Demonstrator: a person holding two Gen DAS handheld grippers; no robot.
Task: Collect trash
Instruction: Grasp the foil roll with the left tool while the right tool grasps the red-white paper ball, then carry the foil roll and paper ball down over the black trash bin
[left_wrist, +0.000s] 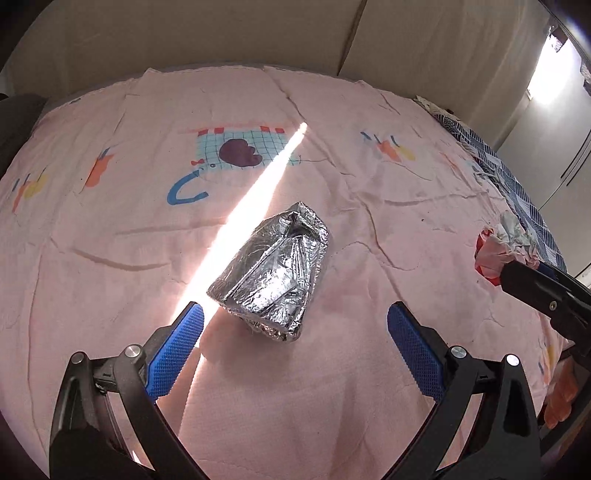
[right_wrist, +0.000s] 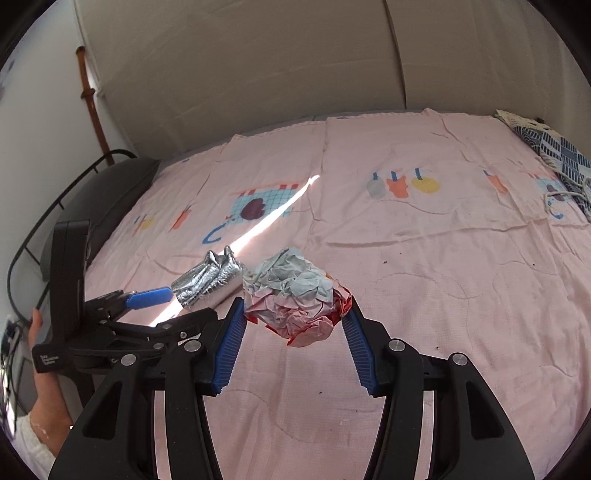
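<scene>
A crumpled silver foil wad (left_wrist: 273, 273) lies on the pink bedspread (left_wrist: 110, 240). My left gripper (left_wrist: 295, 314) is open, its blue pads on either side of the foil's near end, not touching it. The foil (right_wrist: 207, 277) and the left gripper (right_wrist: 155, 299) also show in the right wrist view. My right gripper (right_wrist: 295, 306) is shut on a crumpled wad of pink, red and pale green paper (right_wrist: 291, 295), held just above the bedspread (right_wrist: 443, 277). That paper wad (left_wrist: 498, 247) and the right gripper's finger show at the right edge of the left wrist view.
A padded beige headboard (right_wrist: 258, 74) runs along the far side. A blue patterned cloth (right_wrist: 561, 155) lies at the bed's far right. A dark cushion and black rail (right_wrist: 110, 184) stand at the left edge. A strip of sunlight (left_wrist: 251, 206) crosses the bedspread.
</scene>
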